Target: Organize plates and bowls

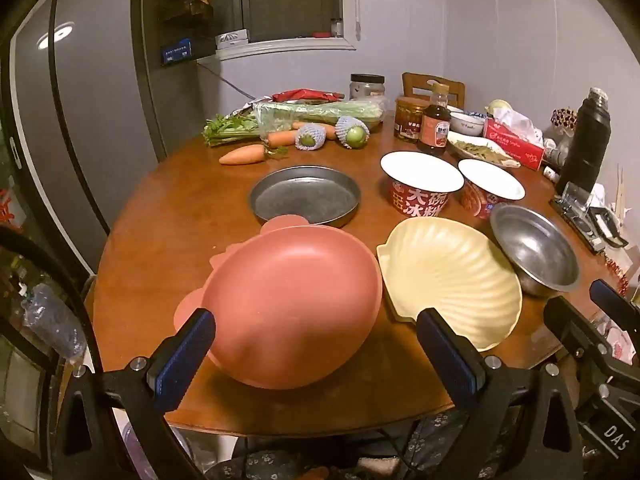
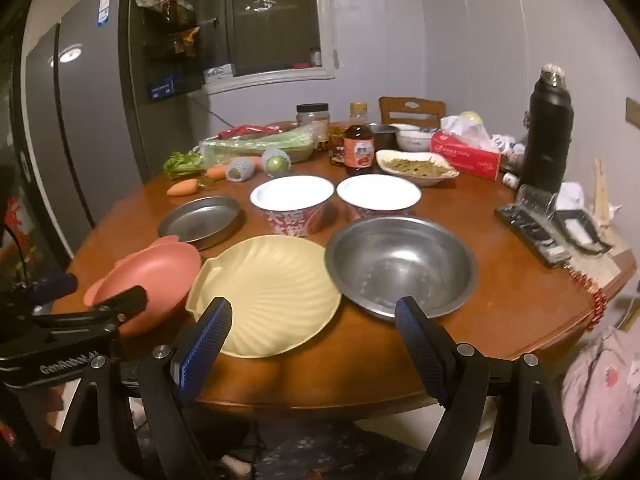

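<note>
Plastic pink bowl [image 1: 292,304] looks light, stiff and slick; grip its near rim. Left gripper [image 1: 316,356] and right gripper [image 2: 314,344] gape wide, empty.

Pink bowl [image 1: 296,304], pale yellow shell-ribbed plate [image 1: 448,280], grey steel bowl [image 2: 400,264] and pan [image 1: 306,194], red-and-white printed cups [image 1: 420,186], brown table [image 1: 180,208].

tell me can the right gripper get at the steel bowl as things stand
Probably yes: the right gripper is open and empty, and the steel bowl sits just ahead of it near the table edge, with nothing between them.
</note>
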The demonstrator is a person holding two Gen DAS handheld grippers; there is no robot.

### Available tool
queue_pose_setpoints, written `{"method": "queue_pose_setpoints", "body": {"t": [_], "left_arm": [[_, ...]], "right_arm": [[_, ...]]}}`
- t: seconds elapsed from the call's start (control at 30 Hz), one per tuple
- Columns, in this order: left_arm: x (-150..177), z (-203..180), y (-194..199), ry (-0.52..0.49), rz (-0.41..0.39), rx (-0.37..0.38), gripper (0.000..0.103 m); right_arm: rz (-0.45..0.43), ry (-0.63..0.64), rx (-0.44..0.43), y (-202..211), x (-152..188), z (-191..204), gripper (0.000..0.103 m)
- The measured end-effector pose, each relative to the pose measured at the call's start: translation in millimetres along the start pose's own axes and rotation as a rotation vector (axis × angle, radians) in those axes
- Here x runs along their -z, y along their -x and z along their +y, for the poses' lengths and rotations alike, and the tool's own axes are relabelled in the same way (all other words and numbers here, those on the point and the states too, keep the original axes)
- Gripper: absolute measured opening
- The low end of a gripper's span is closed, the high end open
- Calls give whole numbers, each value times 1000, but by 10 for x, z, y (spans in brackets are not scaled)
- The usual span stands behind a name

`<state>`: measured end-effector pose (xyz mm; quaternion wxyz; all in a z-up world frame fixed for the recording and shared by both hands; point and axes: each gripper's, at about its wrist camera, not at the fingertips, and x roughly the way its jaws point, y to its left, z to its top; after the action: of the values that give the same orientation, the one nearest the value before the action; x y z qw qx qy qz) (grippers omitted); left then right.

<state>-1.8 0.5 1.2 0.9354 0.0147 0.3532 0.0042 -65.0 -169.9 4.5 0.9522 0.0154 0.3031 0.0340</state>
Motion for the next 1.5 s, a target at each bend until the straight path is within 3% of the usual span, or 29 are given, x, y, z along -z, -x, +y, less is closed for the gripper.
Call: {"method": "queue_pose_setpoints", "body": {"t": [0.1, 0.17, 0.27, 1.5], "left_arm": [[26, 18, 51, -2, -18, -3, 101], [68, -9, -28, -2, 26, 14, 101], [55, 7, -57, 1, 38, 19, 101], [49, -122, 13, -22, 39, 22, 101]], "right_arm": [[3, -8, 8, 47, -12, -9, 85], [47, 1, 12, -47, -24, 28, 85], [-2, -4, 2, 26, 50, 39, 85], [8, -22, -12, 112, 6, -33, 85]]}}
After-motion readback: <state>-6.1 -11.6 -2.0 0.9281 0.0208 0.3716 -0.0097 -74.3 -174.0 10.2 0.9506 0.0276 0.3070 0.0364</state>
